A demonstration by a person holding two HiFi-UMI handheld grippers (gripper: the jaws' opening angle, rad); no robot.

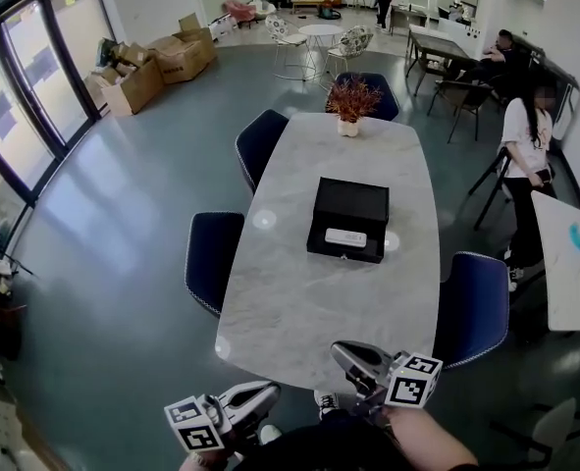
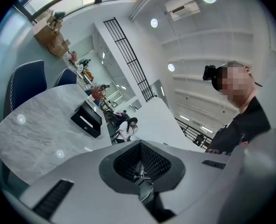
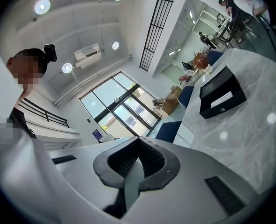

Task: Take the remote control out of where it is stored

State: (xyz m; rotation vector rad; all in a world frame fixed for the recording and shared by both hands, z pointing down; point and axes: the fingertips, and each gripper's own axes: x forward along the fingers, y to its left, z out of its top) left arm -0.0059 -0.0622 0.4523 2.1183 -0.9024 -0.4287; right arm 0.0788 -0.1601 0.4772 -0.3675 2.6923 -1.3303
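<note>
A flat black box (image 1: 349,207) sits in the middle of the white marble table (image 1: 299,302). A white remote control (image 1: 345,237) lies across its near part. Both grippers hover low at the table's near end, well short of the box. My left gripper (image 1: 270,390) is off the table's near left corner, jaws together and empty. My right gripper (image 1: 342,349) is over the near edge, also shut and empty. The left gripper view shows the box (image 2: 87,114) far off to the left beyond shut jaws (image 2: 141,148). The right gripper view shows the box (image 3: 215,87) and remote (image 3: 221,99) at right.
Dark blue chairs (image 1: 211,257) (image 1: 474,305) stand around the table. A potted plant (image 1: 349,101) is at its far end. A person (image 1: 525,155) stands at right beside another white table (image 1: 569,283). Cardboard boxes (image 1: 152,67) are stacked by the windows at far left.
</note>
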